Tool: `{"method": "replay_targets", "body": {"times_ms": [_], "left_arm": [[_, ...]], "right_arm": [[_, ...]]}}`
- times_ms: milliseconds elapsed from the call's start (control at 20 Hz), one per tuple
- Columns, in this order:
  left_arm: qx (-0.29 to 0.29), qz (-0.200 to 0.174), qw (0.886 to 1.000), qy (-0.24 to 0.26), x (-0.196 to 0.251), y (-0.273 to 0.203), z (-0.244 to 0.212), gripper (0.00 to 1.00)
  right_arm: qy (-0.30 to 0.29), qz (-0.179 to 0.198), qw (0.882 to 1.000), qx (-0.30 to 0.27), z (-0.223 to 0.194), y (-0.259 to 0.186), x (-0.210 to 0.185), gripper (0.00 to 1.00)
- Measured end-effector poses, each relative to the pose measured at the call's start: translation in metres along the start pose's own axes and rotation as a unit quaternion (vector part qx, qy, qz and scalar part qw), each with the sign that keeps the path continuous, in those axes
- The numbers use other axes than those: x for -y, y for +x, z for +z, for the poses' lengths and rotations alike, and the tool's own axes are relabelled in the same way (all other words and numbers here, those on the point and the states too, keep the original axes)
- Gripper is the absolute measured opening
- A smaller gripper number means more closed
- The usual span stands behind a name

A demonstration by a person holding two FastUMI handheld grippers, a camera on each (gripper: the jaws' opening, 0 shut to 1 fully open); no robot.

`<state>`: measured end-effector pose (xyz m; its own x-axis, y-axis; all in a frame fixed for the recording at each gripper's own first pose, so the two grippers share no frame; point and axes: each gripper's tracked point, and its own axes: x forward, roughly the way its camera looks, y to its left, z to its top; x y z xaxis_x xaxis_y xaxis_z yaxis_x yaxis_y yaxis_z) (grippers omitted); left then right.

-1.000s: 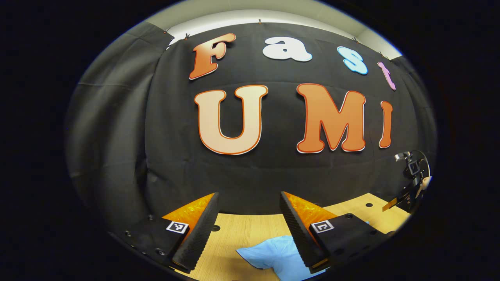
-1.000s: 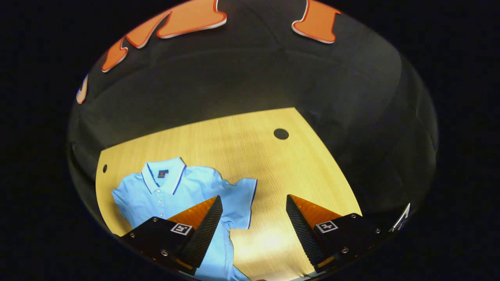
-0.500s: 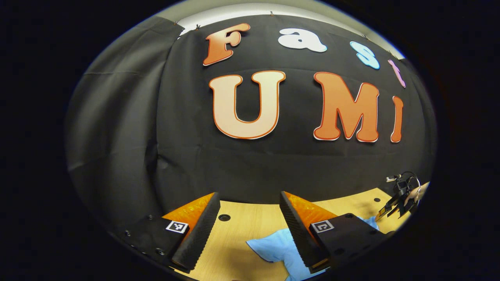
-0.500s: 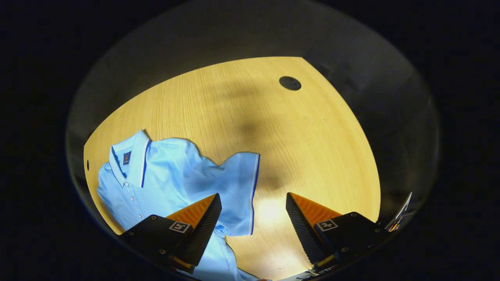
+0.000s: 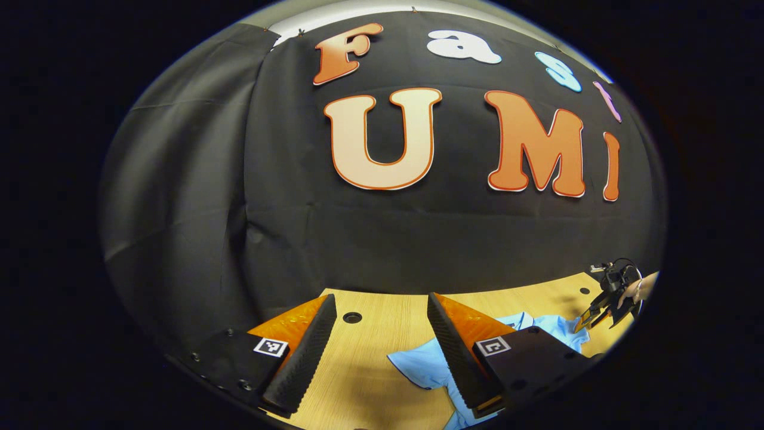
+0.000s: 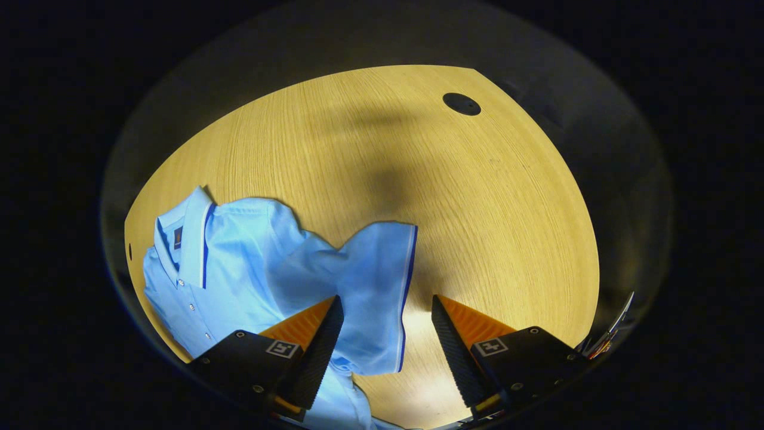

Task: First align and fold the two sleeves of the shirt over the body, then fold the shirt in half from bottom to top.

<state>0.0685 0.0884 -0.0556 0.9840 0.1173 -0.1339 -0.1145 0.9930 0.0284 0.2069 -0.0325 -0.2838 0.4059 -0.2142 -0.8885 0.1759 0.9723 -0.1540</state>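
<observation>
A light blue polo shirt (image 6: pixel 239 263) lies on the wooden table (image 6: pixel 465 197), collar toward the left of the right gripper view. One short sleeve (image 6: pixel 376 286) with a dark-trimmed cuff spreads out between the fingers of my right gripper (image 6: pixel 385 334), which is open just above it. In the left gripper view my left gripper (image 5: pixel 379 340) is open above the table, with the shirt's other sleeve (image 5: pixel 418 364) lying between its fingers, close to the right one. The right gripper (image 5: pixel 597 313), held by a hand (image 5: pixel 635 289), shows far off at the right edge over the shirt.
The black cloth wall (image 5: pixel 358 239) rises close behind the table's far edge. Round holes sit in the tabletop (image 6: pixel 461 104) (image 5: pixel 352 317). Bare wood stretches to the right of the shirt in the right gripper view.
My right gripper has tilted down and closed in on the sleeve, which now lies between its fingers. My left gripper has tipped downward, bringing more table and shirt into view.
</observation>
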Motion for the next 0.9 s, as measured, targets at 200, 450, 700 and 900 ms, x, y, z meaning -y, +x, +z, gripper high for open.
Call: {"method": "replay_targets", "body": {"times_ms": [200,450,700,900], "left_arm": [[-0.010,0.004,1.000,0.007,-0.007,-0.004,-0.010,0.99],[-0.013,0.009,1.000,0.011,-0.016,-0.008,-0.011,0.98],[-0.010,0.011,1.000,0.011,-0.022,-0.010,-0.011,0.98],[-0.014,0.007,1.000,-0.007,-0.028,-0.011,-0.013,0.99]], "right_arm": [[0.026,0.014,1.000,-0.004,-0.001,0.000,0.001,0.67],[0.052,0.017,0.999,0.002,0.002,0.001,0.002,0.12],[0.030,0.020,0.998,0.046,0.011,-0.031,-0.006,0.03],[-0.004,0.038,0.995,0.088,0.023,-0.074,-0.030,0.03]]}}
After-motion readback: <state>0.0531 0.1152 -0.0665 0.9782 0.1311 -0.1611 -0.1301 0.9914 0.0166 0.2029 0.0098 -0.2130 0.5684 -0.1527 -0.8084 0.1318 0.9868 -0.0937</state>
